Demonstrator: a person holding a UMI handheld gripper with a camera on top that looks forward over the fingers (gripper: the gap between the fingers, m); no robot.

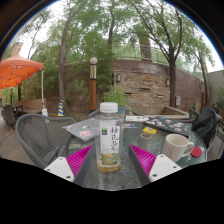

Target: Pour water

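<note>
Gripper view showed the bottle (109, 136) upright on the glass table (120, 172), between my spread fingers (80, 157), gaps both sides; mug (177, 148) just right; I judged grasp pending; next: close, lift, tilt over mug.

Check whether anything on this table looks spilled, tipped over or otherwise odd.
Nothing stands out. The capped bottle stands upright between the open fingers, and the white mug beyond them sits upright on the glass table. No spill shows.
</note>
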